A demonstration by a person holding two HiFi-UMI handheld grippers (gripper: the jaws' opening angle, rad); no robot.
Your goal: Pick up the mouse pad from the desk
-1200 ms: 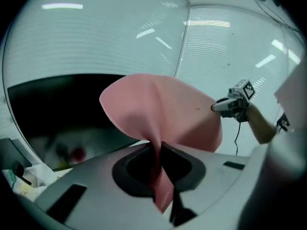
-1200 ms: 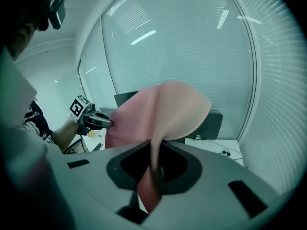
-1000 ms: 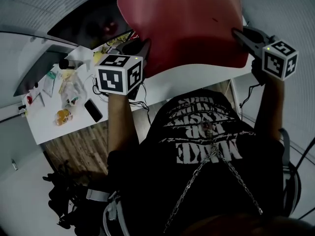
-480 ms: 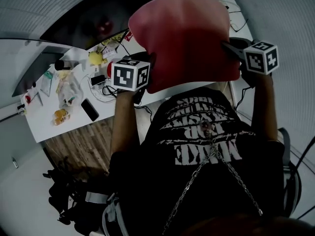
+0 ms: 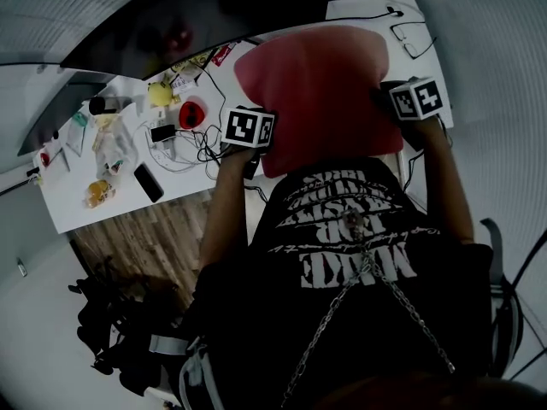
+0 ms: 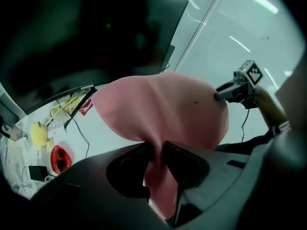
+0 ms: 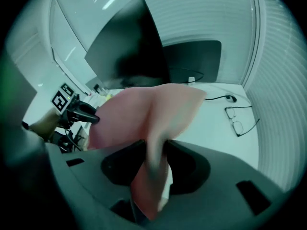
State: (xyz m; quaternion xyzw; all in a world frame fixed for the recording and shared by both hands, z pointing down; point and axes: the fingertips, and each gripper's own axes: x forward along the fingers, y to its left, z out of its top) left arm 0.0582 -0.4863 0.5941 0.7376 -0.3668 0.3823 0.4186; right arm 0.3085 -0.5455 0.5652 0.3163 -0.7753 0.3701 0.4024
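A person holds a soft, salmon-pink fabric mouse pad (image 5: 320, 92) stretched between two grippers over a long white desk (image 5: 120, 210). In the head view it lies at 12 o'clock from the person's chest.

The left gripper (image 6: 158, 150) has the pad at its 7 o'clock corner. In the left gripper view the jaws stand only narrowly apart and are opening. The fabric is pinched to a thin fold between their dark tips, which press on it from both sides.

The right gripper (image 7: 156, 147) takes the pad on its 3 o'clock edge. Its jaws are likewise a little apart and opening, with a blurred fold of the pad filling the gap and hanging below the tips.

Between the two grips the pad bulges into a loose arch above the desktop. Whether its far edge touches the desk cannot be told.

A large black monitor (image 5: 197, 15) stands at 11 o'clock from the pad. A pair of thin-rimmed eyeglasses (image 7: 242, 121) lies on the desk at 2 o'clock from it.

At 9 o'clock from the pad sit a small round red object (image 5: 192, 112), a yellow lump (image 5: 158, 94) and tangled black cables (image 5: 201, 139). Farther out, at 8 o'clock, lies a flat black phone (image 5: 148, 182).
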